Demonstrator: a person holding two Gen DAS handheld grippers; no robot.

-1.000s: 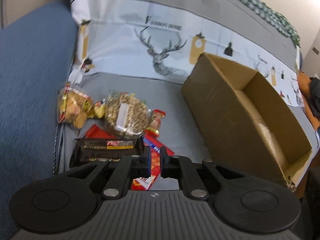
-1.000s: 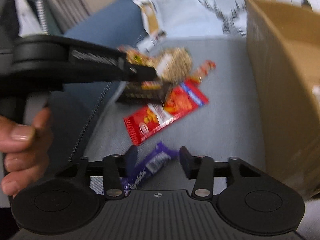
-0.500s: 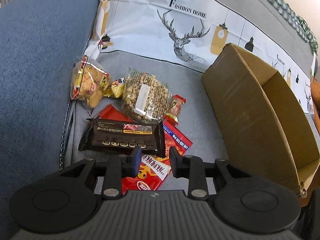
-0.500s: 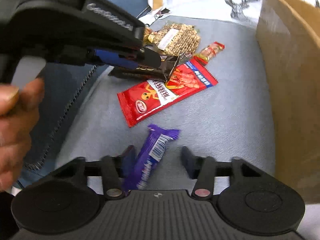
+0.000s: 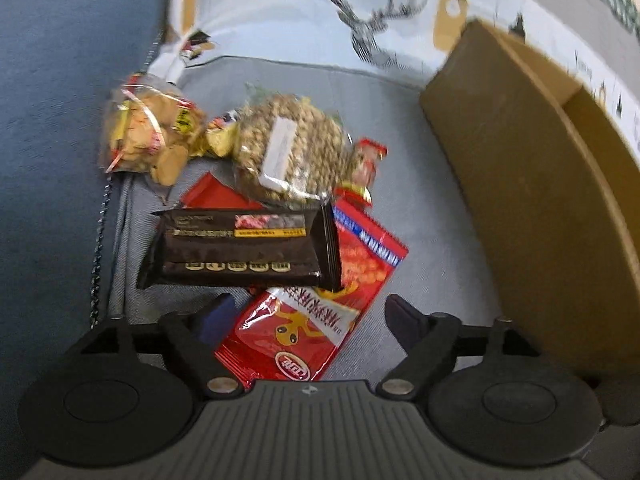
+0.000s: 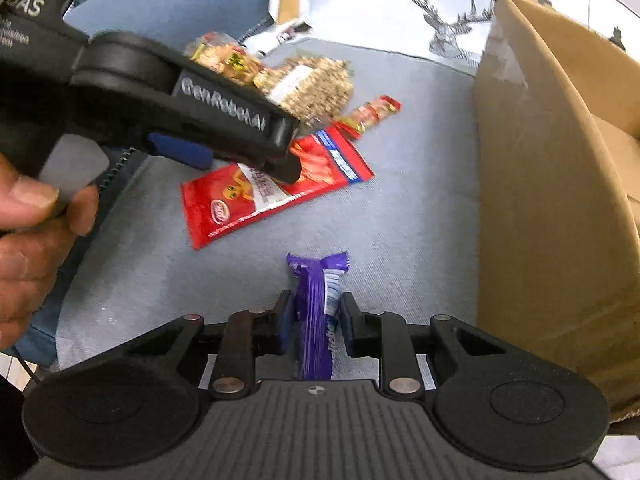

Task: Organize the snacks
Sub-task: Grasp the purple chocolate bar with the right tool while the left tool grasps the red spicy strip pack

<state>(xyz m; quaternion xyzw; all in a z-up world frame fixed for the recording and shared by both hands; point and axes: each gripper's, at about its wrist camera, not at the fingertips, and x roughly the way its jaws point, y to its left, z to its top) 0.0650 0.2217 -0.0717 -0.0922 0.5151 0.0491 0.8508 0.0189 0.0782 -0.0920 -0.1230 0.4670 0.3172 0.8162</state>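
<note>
My left tongs (image 5: 306,312) are opening wide over the red snack packet (image 5: 308,320), their fingers either side of it and not pressing. My right tongs (image 6: 314,320) are closing on the purple chocolate bar (image 6: 318,312) lying on the grey cushion (image 6: 420,220) (whether the pads squeeze it, I cannot tell). The cardboard box (image 6: 552,200) stands just beside, on the right.

Purple bar (image 6: 316,312); red packet (image 5: 312,312); black pack (image 5: 240,248); brown box (image 5: 532,184).
</note>
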